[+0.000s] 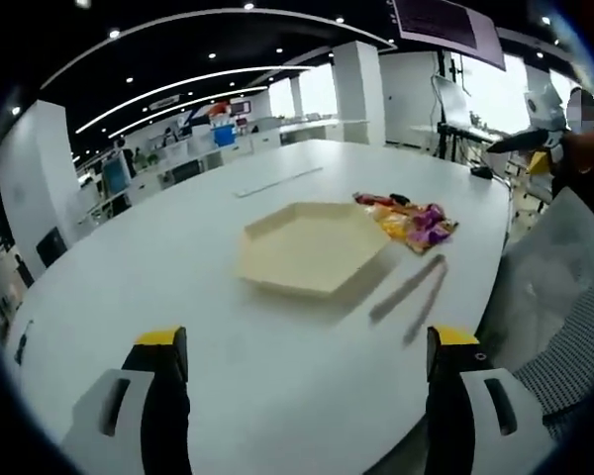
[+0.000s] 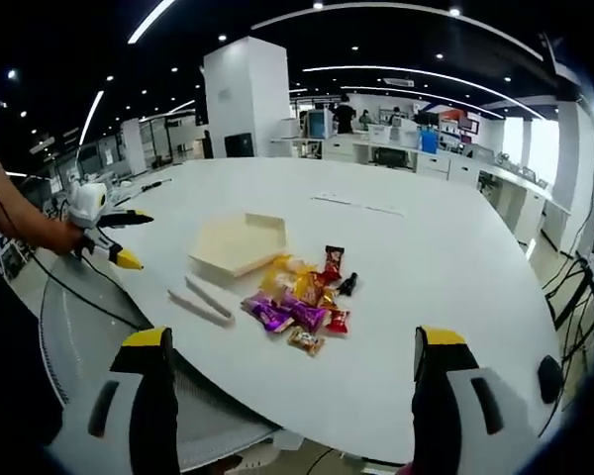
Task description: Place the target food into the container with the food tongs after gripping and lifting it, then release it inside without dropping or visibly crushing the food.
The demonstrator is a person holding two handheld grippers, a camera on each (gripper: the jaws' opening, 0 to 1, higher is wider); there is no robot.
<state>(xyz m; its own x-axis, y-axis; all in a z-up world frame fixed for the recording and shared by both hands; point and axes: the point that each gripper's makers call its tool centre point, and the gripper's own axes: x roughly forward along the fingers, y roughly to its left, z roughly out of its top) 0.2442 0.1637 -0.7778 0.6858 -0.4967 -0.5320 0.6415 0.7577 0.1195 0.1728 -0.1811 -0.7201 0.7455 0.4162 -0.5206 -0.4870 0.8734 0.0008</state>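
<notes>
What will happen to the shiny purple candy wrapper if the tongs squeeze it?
The shiny purple candy wrapper looks like thin crinkly foil, so it would probably crumple and may slip. It looks small and likely light, so lifting should be easy. It lies touching other sweets in the colourful candy pile, so a push might drag neighbours along.

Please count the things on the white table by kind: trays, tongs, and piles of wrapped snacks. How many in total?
Tray: 1
Tongs: 1
Snack pile: 1; its single wrappers overlap too much to count
Total: 3
</notes>
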